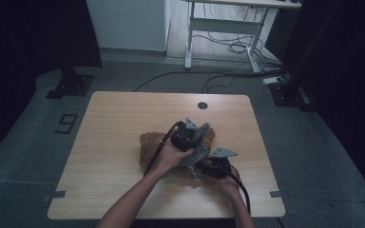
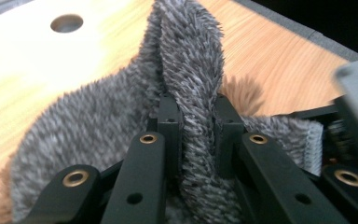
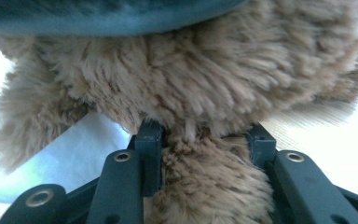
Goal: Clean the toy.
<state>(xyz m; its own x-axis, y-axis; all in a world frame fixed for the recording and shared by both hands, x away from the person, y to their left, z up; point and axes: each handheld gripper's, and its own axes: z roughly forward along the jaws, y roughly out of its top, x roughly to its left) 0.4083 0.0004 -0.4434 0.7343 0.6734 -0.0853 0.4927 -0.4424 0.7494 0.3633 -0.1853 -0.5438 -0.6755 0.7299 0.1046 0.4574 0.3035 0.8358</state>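
- Brown furry cloth [image 1: 153,148] lies on the wooden worktop [image 1: 109,142], about mid-width, slightly toward the near edge.
- Grey furry cloth [image 2: 193,70] sits at the right part of the brown one, under the two hands; in the left gripper view a fold of it stands up between the jaws.
- Left hand-held gripper [image 2: 196,135]: jaws pressed onto that grey fold, pinching it from both sides. In the high view it is over the far-right part of the brown cloth [image 1: 190,135].
- Right hand-held gripper [image 3: 205,140]: a bunch of brown fur sits between the jaws; the one jaw is buried in the pile, the other stands at its edge. Looks like a loose pinch on the brown cloth, jaws partway closed.
- In the high view the right hand-held gripper [image 1: 217,166] is just near-right of the left one, very close to it.
- Round hole [image 1: 202,105] in the worktop near the far edge, well apart from the cloths.
- Floor beyond the worktop: white desk frame [image 1: 228,28] with loose cables under it.
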